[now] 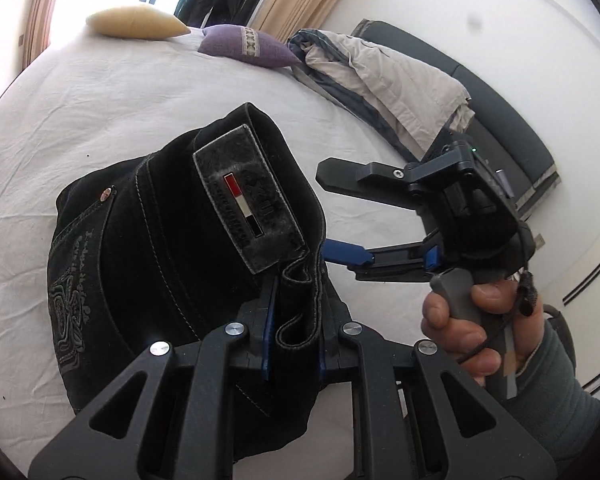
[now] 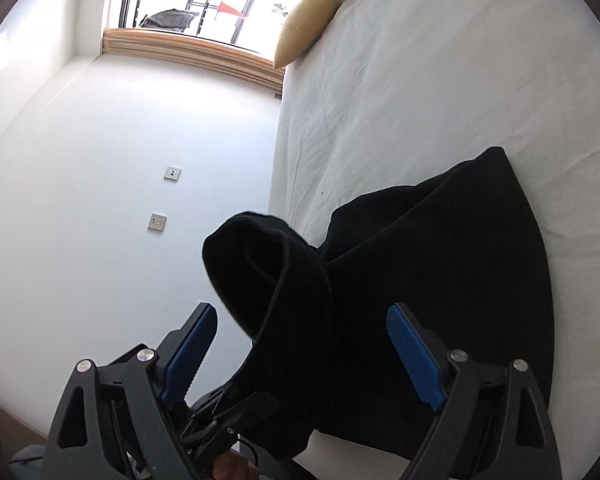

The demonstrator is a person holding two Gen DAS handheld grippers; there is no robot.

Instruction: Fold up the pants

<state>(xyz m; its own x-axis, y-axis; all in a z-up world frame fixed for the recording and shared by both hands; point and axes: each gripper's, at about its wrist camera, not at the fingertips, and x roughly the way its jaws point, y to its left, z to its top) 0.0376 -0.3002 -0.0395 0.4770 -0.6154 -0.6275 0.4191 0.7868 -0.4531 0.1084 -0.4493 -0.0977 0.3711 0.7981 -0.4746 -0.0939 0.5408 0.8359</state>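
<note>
The black jeans hang bunched over the white bed sheet, waistband up, with a grey label patch facing the left wrist camera. My left gripper is shut on a fold of the waistband, blue pads pressing the cloth. My right gripper, held by a hand, stands open just right of the waistband, its lower blue fingertip near the cloth's edge. In the right wrist view the right gripper has its jaws spread wide; the dark jeans lie beyond and between them, no pad pressing.
A yellow pillow and a purple pillow lie at the bed's far end, next to a crumpled beige and grey duvet. The white wall with two sockets and a window border the bed's side.
</note>
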